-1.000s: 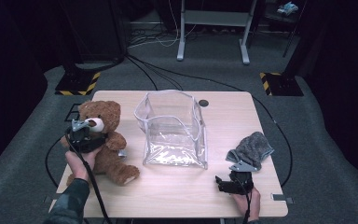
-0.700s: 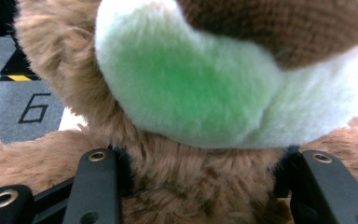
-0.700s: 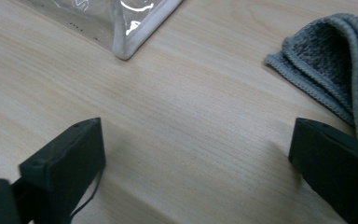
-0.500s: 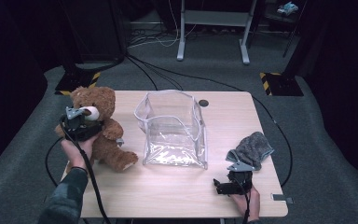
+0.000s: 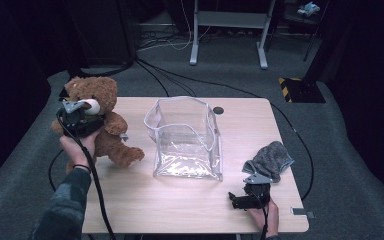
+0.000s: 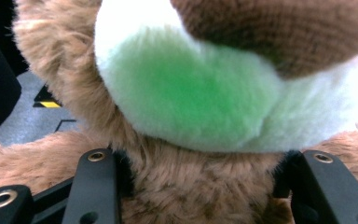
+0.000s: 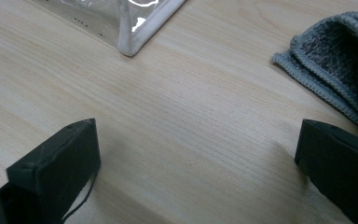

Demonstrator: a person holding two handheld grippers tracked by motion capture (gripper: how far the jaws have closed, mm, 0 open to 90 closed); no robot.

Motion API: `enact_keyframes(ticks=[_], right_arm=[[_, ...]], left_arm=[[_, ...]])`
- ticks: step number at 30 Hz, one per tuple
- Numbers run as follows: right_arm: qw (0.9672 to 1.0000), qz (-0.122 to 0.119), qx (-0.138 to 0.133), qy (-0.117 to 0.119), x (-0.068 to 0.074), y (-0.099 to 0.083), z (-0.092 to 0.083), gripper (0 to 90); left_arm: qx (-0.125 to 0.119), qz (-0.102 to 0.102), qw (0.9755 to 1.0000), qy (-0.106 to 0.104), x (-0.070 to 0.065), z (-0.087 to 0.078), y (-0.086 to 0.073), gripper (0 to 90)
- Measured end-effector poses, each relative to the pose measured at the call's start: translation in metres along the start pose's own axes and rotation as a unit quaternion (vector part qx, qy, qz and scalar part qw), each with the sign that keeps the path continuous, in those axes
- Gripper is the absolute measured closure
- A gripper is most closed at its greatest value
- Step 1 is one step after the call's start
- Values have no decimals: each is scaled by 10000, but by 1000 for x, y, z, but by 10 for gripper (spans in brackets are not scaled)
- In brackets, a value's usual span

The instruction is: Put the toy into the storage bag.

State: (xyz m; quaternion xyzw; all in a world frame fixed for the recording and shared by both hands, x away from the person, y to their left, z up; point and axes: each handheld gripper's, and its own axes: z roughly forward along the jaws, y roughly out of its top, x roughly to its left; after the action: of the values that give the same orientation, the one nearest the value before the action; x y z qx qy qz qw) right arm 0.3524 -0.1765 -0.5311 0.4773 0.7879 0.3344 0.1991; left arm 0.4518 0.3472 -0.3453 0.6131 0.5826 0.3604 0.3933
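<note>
A brown teddy bear (image 5: pixel 107 137) with a white muzzle (image 6: pixel 191 93) hangs upright over the table's left edge. My left gripper (image 5: pixel 82 120) is shut on the bear's body just under the muzzle, with fur bulging between the black jaws (image 6: pixel 200 186). A clear plastic bag (image 5: pixel 187 137) stands open in the middle of the table. My right gripper (image 5: pixel 252 192) rests low at the front right, its jaws just opened wide with only bare wood between them (image 7: pixel 196 172). A folded grey cloth (image 7: pixel 335 60) lies just beyond its right jaw.
The light wooden table (image 5: pixel 180 210) has free room in front of the bag and at its far right. A corner of the bag (image 7: pixel 135 23) lies ahead of the right gripper. Black cables and a metal stand (image 5: pixel 227 30) are on the floor behind.
My left gripper has lifted the bear up and toward the far left of the table. The right hand has stayed in place.
</note>
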Motion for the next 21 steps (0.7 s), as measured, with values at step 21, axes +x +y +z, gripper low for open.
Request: enact_keyframes(ticks=[21], right_arm=[[10000, 15, -12, -9, 0, 0, 0, 0]], left_arm=[[-400, 229, 9986, 253, -9, 0, 59, 452]])
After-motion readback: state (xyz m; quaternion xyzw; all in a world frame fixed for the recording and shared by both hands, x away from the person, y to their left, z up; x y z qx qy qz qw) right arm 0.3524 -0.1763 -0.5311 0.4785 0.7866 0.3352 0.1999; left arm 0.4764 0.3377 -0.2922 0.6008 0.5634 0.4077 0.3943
